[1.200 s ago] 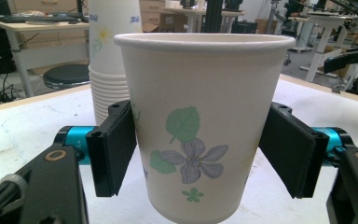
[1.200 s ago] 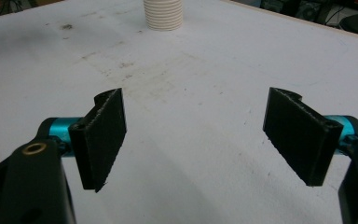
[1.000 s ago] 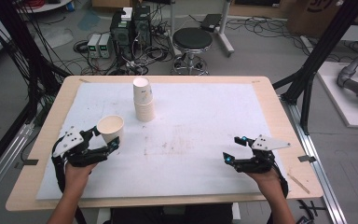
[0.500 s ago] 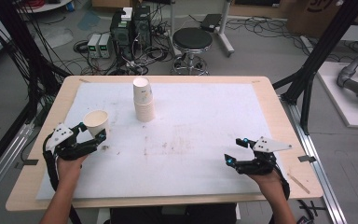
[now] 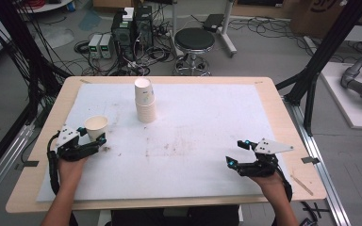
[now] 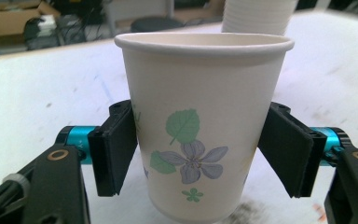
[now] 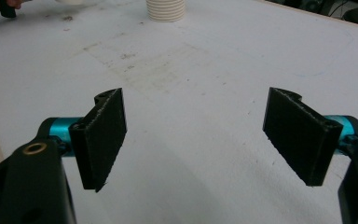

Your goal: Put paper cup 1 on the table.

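Holding a single paper cup [image 6: 204, 126] upright at the near-left of the white table mat [image 5: 207, 141], the left gripper [image 5: 96, 141] has its pads against both cup walls, and the jaws have just been closing a little further on it. Biggest risk, as I judge it: more squeeze on thin paper could dent or crush the wall, and the cup could pop out and tip. In the left gripper view the cup bottom looks close to the mat, but contact can't be told; letting go while it hangs above the surface, or tilted, could topple it or let it roll off the near edge. Next risk is the cup stack [image 5: 144, 100] at the far middle, well apart; a fast swing with the held cup could knock it over. Right gripper [image 7: 193, 140] rests at the near-right, jaws wide apart with nothing between them, so little risk there. Smallest: dirt smudges on the mat could soil the cup base.
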`<action>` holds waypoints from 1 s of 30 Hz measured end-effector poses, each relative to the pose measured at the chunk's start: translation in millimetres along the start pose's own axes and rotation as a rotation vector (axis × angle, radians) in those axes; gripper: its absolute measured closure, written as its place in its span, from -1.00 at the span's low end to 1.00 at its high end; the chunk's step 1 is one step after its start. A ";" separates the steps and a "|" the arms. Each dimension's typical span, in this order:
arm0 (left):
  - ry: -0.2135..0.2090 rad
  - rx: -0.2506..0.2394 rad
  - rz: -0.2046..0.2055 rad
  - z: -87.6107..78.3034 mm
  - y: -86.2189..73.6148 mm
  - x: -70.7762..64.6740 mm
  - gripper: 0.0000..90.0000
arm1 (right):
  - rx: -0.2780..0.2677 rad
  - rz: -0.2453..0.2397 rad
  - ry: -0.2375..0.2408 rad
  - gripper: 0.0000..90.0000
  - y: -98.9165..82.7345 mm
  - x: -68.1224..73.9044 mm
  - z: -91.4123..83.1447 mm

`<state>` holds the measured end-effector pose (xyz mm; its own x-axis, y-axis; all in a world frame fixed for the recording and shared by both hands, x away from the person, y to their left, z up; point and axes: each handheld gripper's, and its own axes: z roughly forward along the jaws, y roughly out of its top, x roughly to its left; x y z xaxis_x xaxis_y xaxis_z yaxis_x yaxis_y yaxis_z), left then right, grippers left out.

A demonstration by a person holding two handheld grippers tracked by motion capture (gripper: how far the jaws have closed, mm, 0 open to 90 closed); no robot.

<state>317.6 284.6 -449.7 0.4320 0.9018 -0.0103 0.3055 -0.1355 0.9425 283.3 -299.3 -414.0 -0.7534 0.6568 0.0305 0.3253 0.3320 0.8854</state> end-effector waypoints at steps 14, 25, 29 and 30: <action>0.061 0.151 0.015 -6.2 -6.5 -3.7 -0.32 | 0.003 -0.003 0.004 -0.51 0.5 0.4 -2.1; 0.086 0.149 -0.079 -19.6 -7.5 -7.2 -0.64 | -0.014 0.019 0.012 -0.51 -0.8 -5.9 -2.5; 0.080 0.100 -0.092 -36.3 -5.7 -9.0 -0.64 | 0.001 0.016 -0.002 -0.51 0.1 -6.8 -3.6; 0.089 0.071 -0.086 -40.4 -3.1 -10.0 -0.64 | 0.005 0.012 -0.004 -0.51 0.8 -6.1 -4.4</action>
<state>278.1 292.6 -439.0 0.3254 0.9438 -0.0575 0.3986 -0.0818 0.9135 285.6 -306.0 -411.5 -0.7468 0.6639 0.0393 0.3377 0.3275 0.8824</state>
